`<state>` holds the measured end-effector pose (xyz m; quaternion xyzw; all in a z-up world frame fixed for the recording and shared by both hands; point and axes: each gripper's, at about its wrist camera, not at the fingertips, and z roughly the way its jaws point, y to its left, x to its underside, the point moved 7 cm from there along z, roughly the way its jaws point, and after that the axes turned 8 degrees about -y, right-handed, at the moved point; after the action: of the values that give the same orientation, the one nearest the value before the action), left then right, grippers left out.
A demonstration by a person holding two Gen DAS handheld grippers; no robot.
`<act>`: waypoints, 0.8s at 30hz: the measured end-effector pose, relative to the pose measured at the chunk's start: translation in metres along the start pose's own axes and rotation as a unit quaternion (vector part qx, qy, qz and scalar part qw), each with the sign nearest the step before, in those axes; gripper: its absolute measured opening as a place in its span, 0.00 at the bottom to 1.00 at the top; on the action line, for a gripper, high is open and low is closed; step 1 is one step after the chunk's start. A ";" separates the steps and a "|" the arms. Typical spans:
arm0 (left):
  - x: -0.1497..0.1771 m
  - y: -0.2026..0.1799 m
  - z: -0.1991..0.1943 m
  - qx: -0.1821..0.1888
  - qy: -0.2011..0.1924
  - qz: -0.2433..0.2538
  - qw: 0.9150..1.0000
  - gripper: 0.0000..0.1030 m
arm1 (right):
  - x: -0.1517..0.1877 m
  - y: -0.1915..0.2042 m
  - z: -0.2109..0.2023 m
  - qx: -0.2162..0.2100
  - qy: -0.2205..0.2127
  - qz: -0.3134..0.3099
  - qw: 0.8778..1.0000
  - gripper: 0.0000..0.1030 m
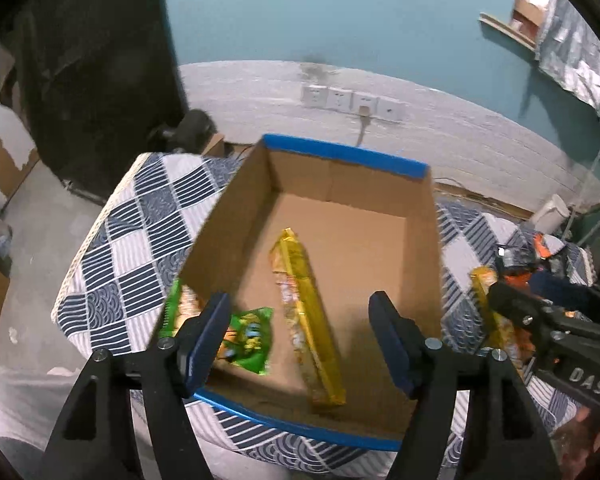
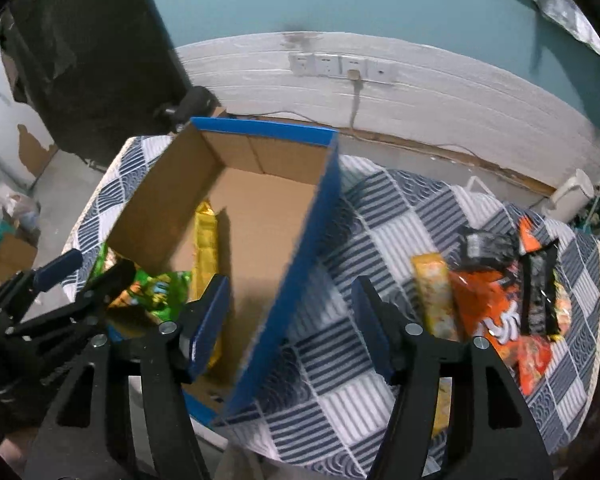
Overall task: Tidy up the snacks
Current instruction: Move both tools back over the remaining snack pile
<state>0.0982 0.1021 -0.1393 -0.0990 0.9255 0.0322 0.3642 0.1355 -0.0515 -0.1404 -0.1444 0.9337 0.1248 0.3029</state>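
A cardboard box point(image 1: 340, 240) with blue-taped rims is seen standing open on a table covered by a blue-and-white checked cloth point(image 2: 380, 240). Inside it, a long yellow snack pack point(image 1: 306, 320) is laid diagonally on the floor, and a green snack bag point(image 1: 248, 340) is lodged in the near left corner. The left gripper point(image 1: 304, 340) is held above the near end of the box with its jaws spread wide and nothing between them. The right gripper point(image 2: 290, 320) is likewise held with its jaws apart and empty, poised over the right wall of the box. To the right of the box, more snacks are gathered on the cloth: a second yellow pack point(image 2: 434, 292), an orange bag point(image 2: 492, 312) and a black packet point(image 2: 538, 292) lying across it
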 end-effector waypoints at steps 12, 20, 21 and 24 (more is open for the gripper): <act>0.011 -0.084 -0.017 0.031 -0.006 0.072 0.997 0.71 | 0.027 -0.075 -0.028 0.044 -0.003 0.026 0.999 0.62; 0.030 -0.133 -0.016 0.055 0.017 0.104 0.993 0.71 | 0.049 -0.117 -0.039 0.057 0.004 0.040 0.998 0.62; 0.034 -0.138 -0.014 0.058 0.023 0.107 0.992 0.72 | 0.052 -0.122 -0.039 0.058 0.006 0.041 0.997 0.62; 0.045 -0.150 -0.008 0.059 0.039 0.115 0.991 0.72 | 0.064 -0.136 -0.036 0.062 0.016 0.044 0.997 0.62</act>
<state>0.0912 -0.0526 -0.1620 0.0286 0.9444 0.0155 0.3271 0.1139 -0.2019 -0.1706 -0.0861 0.9497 0.0771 0.2910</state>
